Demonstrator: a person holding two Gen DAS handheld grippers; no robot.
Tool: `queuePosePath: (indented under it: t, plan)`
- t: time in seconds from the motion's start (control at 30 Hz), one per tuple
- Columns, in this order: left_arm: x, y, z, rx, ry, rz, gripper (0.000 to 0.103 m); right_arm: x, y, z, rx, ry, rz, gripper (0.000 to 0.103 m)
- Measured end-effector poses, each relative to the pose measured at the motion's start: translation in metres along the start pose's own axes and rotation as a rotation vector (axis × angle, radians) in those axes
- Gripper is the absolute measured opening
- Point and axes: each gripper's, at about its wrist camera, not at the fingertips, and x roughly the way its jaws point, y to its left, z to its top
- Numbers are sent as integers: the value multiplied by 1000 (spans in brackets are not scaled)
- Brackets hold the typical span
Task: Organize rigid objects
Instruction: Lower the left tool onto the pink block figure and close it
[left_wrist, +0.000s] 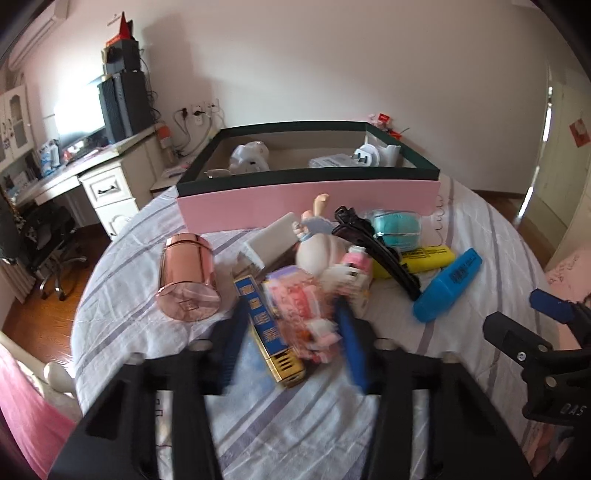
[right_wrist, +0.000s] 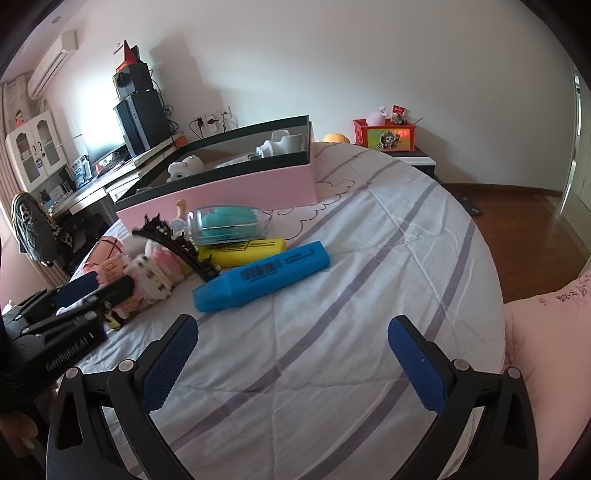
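White lettering reading "GenRobot.AI", partly cut off, runs along the black left gripper (right_wrist: 79, 291); the right gripper (left_wrist: 546, 306) shows "DAS". The blue marker (right_wrist: 262, 275) carries a barcode; the yellow marker's (right_wrist: 245, 251) black label stays illegible.

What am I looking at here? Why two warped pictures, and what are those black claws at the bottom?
No robot: a person holds a pair of tongs in each hand, each carrying a wide-angle camera that looks along its fingers. One picture comes from the left tongs, the other from the right tongs. A striped bedcover carries a pink box, a blue marker, a yellow marker, a black hair clip and a rose jar. The left tongs straddle a pink block toy; blur hides whether they grip it. The right tongs stand open, empty.
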Motion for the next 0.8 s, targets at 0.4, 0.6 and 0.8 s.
queuePosePath:
  t: [0.4,0.6,0.8]
  plan:
    - [17,-4,7,37,30,24,35,13,-4,4,16,29,23,103]
    - [14,0,7,37,29,-8,32,26,4,18,6,72,42,103]
    - [-6,10,1,7,10,-65,31,47,13,34,-28,125,53,103]
